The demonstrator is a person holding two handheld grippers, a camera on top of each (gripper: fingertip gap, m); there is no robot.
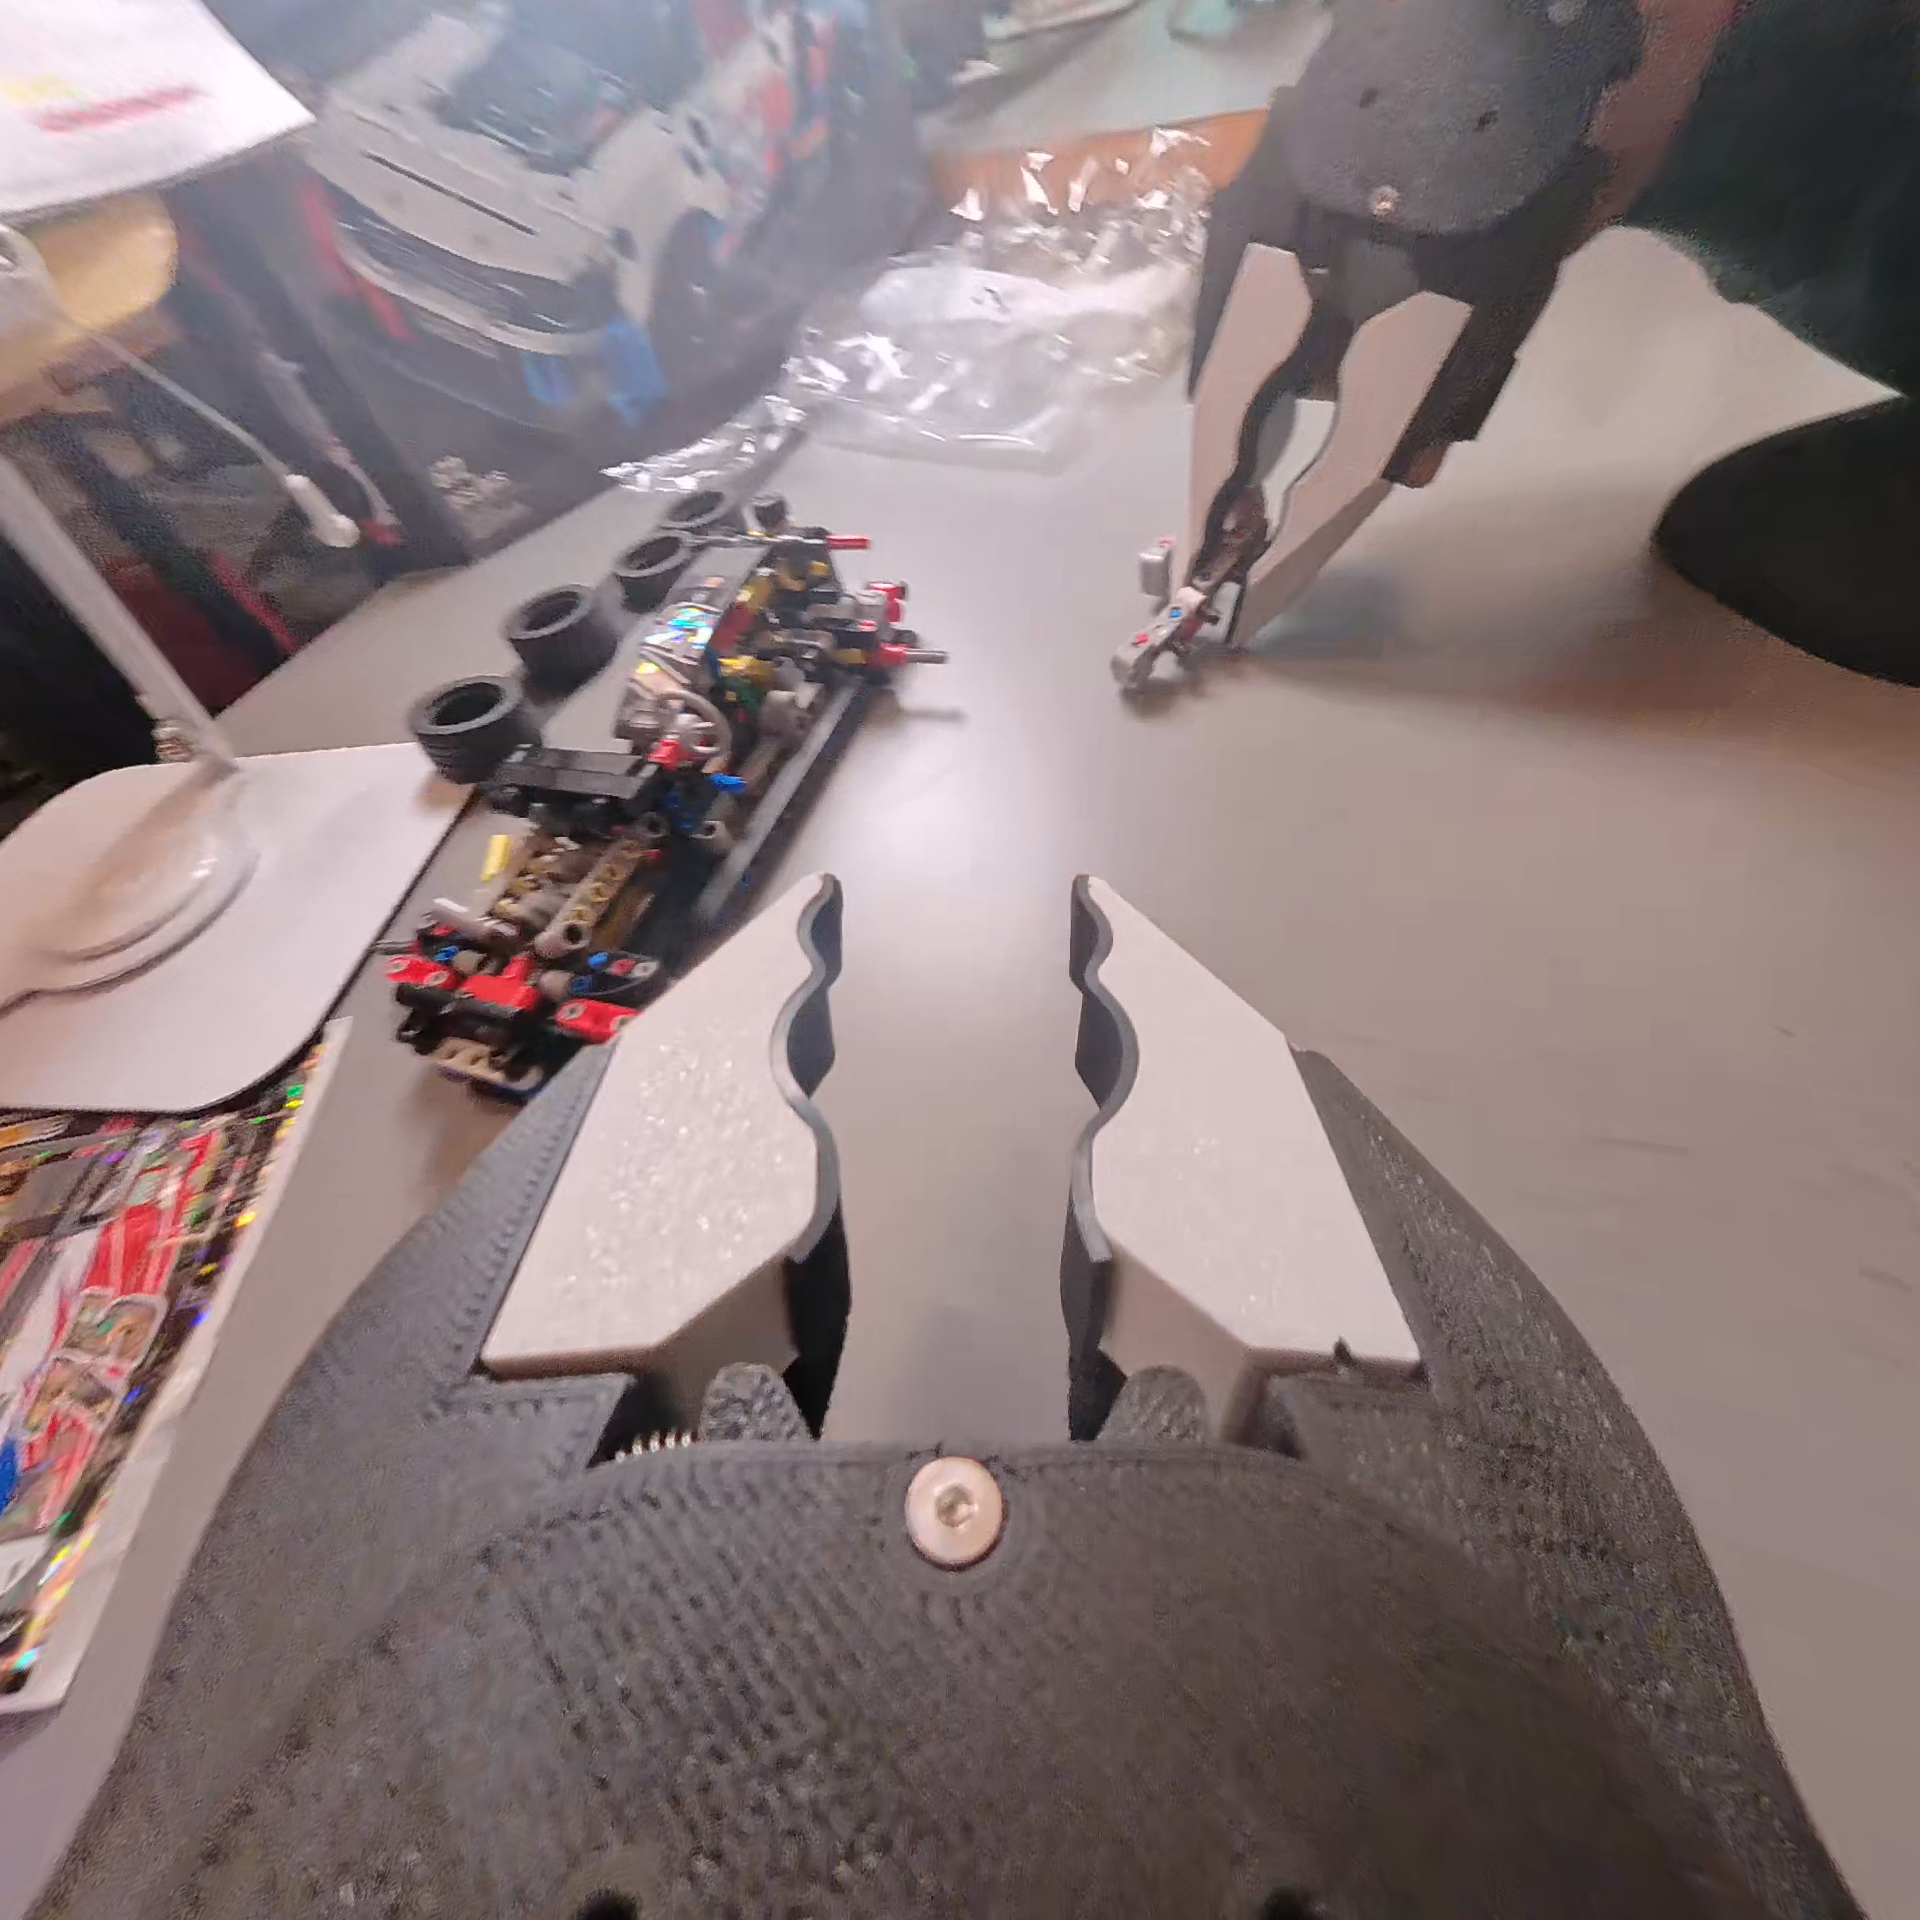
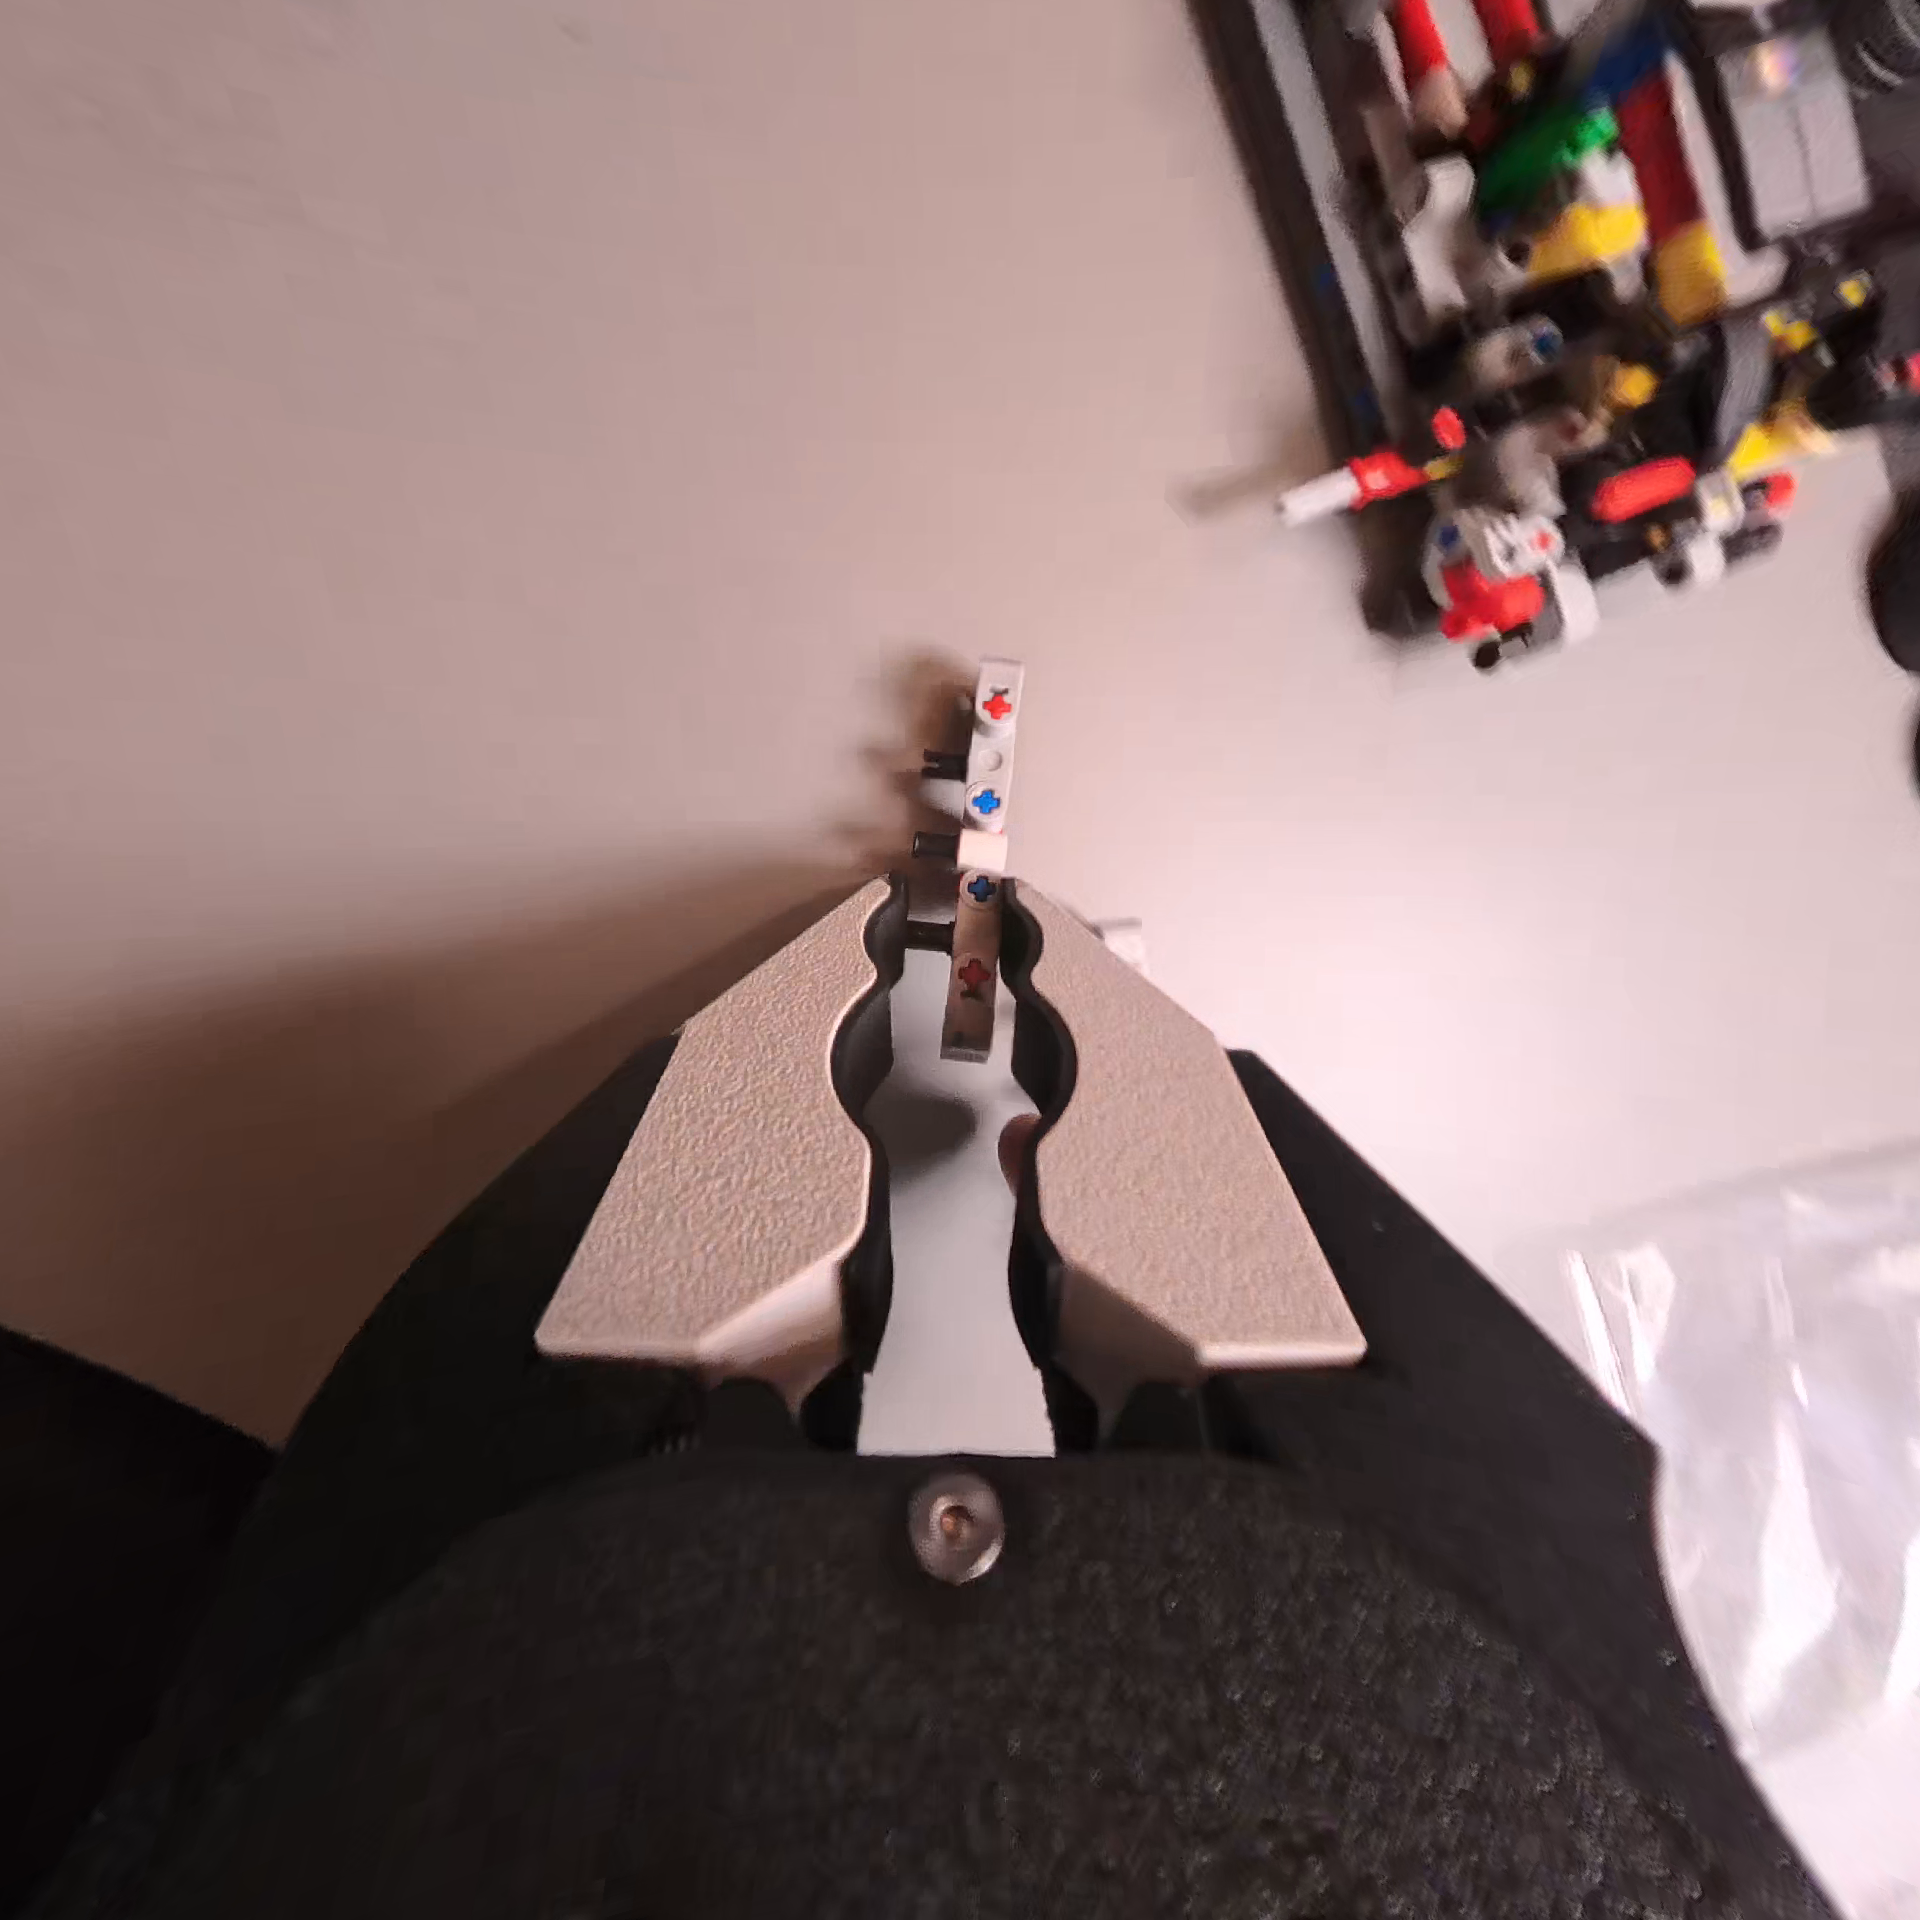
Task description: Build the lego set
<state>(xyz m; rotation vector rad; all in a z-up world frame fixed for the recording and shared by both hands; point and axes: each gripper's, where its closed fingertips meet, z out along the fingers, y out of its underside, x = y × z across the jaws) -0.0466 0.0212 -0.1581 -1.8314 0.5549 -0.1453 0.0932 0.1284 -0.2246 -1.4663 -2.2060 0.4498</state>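
A long, partly built lego car chassis (image 1: 665, 769) lies on the grey table, left of centre; it also shows at the top right of the right wrist view (image 2: 1610, 364). My left gripper (image 1: 956, 914) is open and empty, just right of the chassis's near end. My right gripper (image 2: 954, 899) is shut on a small grey beam assembly (image 2: 989, 790) with red and blue pins, which sticks out past the fingertips. In the left wrist view the right gripper (image 1: 1236, 582) points down with the assembly (image 1: 1164, 639) low at the table surface.
Several black tyres (image 1: 468, 722) stand in a row left of the chassis. A small grey piece (image 1: 1153, 566) lies by the right gripper. A white lamp base (image 1: 156, 862) and a sticker sheet (image 1: 104, 1299) are at the left. Clear plastic bags (image 1: 987, 343) lie farther back and at the lower right of the right wrist view (image 2: 1766, 1403). The left gripper's tips are roughly 20 centimetres from the right gripper's.
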